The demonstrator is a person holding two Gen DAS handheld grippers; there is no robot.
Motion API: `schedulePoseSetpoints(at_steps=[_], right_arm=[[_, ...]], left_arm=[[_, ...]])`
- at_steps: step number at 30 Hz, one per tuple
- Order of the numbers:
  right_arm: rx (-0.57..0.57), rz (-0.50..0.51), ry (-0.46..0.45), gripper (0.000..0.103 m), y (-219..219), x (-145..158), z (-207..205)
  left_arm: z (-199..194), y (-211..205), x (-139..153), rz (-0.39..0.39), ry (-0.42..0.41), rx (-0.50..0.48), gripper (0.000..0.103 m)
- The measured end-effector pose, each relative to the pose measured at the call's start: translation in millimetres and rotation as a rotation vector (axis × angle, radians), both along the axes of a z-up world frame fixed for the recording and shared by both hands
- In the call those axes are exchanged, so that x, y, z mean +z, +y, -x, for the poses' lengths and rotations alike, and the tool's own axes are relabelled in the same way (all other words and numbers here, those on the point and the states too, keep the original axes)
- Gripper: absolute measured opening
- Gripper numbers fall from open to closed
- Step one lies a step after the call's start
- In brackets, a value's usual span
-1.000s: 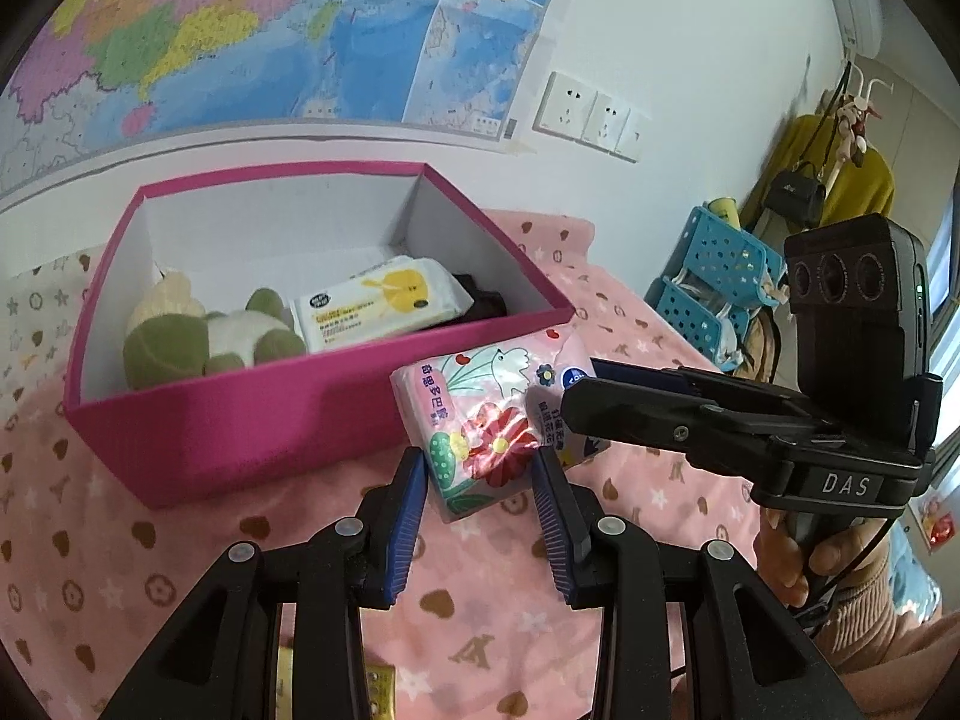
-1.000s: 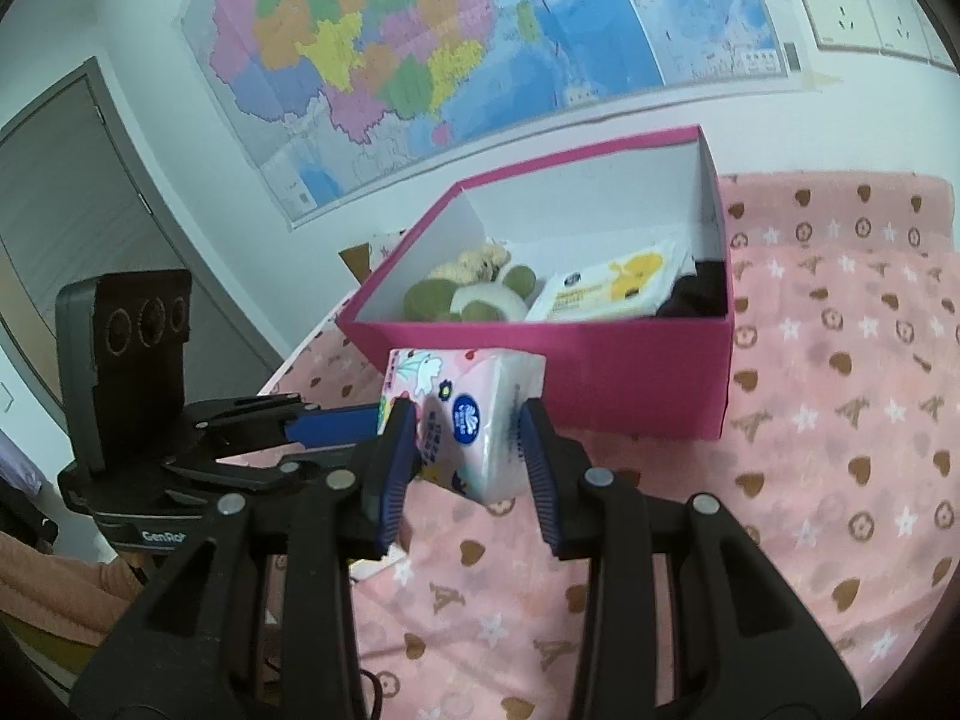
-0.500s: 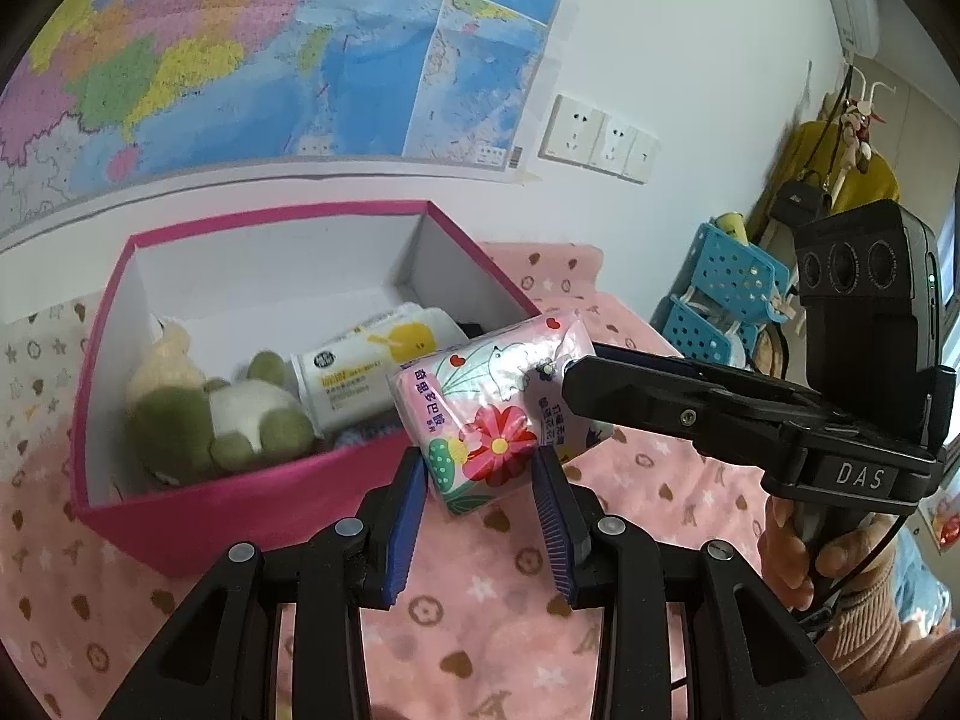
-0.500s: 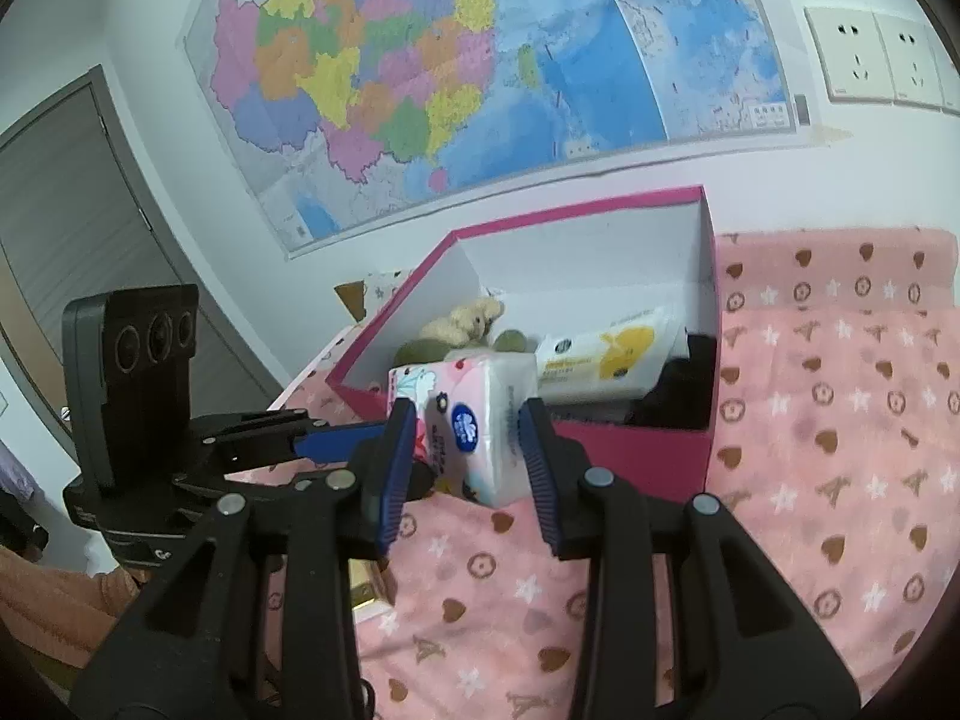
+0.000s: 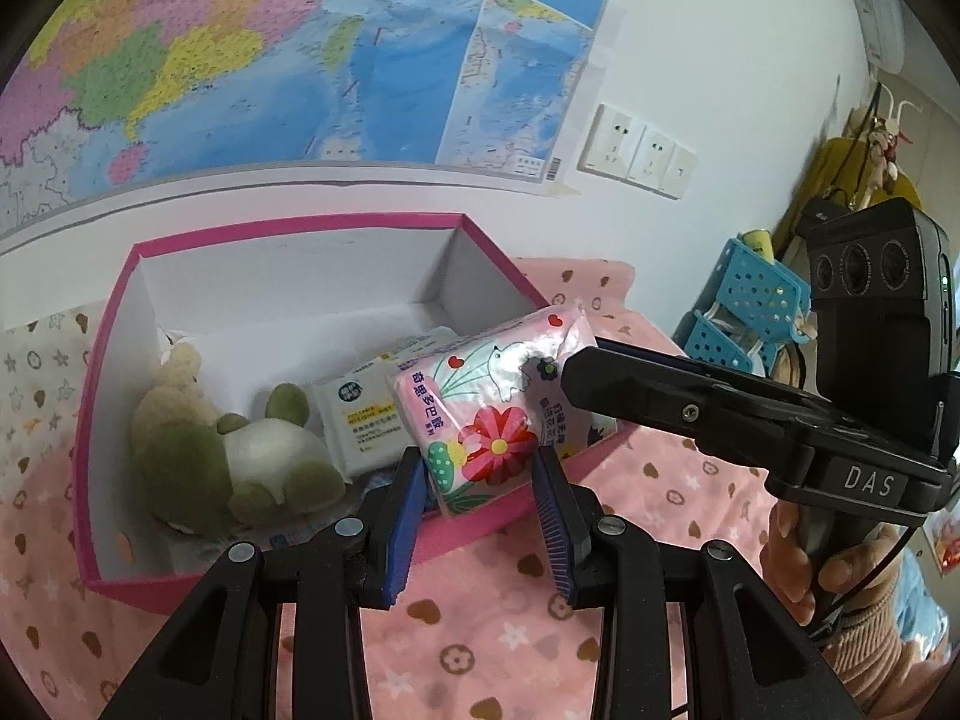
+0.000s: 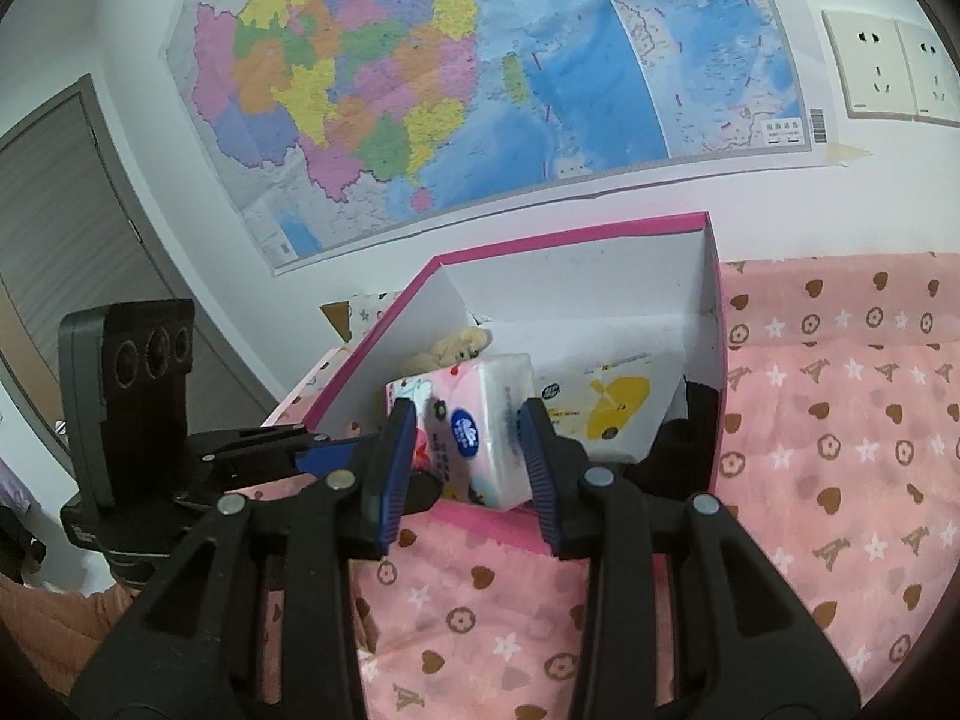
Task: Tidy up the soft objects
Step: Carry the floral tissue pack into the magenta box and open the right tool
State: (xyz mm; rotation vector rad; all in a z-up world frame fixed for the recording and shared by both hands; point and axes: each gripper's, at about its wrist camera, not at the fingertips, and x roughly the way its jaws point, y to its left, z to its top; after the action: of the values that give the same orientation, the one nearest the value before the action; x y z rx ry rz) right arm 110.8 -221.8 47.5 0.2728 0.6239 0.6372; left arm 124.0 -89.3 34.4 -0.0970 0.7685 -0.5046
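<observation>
The left gripper (image 5: 480,480) and the right gripper (image 6: 468,450) are both closed partway on one floral tissue pack (image 5: 480,408), each pinching an end. The pack is in the air above the near wall of the pink box (image 5: 108,372). Inside the box lie a plush toy (image 5: 198,456) and a wipes pack (image 6: 606,408). Behind it hangs a wall map (image 6: 456,72).
</observation>
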Motion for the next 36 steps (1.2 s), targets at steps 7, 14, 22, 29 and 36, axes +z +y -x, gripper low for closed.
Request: schedulePoseSetpoints(at_steps=[7,14,22,29,36], right_arm=[[-0.009,-0.006,0.017,0.039,2,-3,-17],[-0.02,-0.016,0.048,0.039,2,-11,-35],[-0.042,-0.019,0.102,0.039,5,-24,-57],[-0.092,-0.011,0.118,0.04,7,-28,-73],[-0.079,0.0,0.12,0.04,5,-33,-66]], left_arm=[[-21,3,-4,-0.002,0.024,0.017,0.035],[-41,4,-10,-0.014,0.057,0.045,0.035],[-61,9,-19,-0.026,0.09,0.077,0.035],[-71,21,-26,-0.026,0.116,0.125,0.035],[-58,29,-20,-0.038,0.065,0.127,0.035]])
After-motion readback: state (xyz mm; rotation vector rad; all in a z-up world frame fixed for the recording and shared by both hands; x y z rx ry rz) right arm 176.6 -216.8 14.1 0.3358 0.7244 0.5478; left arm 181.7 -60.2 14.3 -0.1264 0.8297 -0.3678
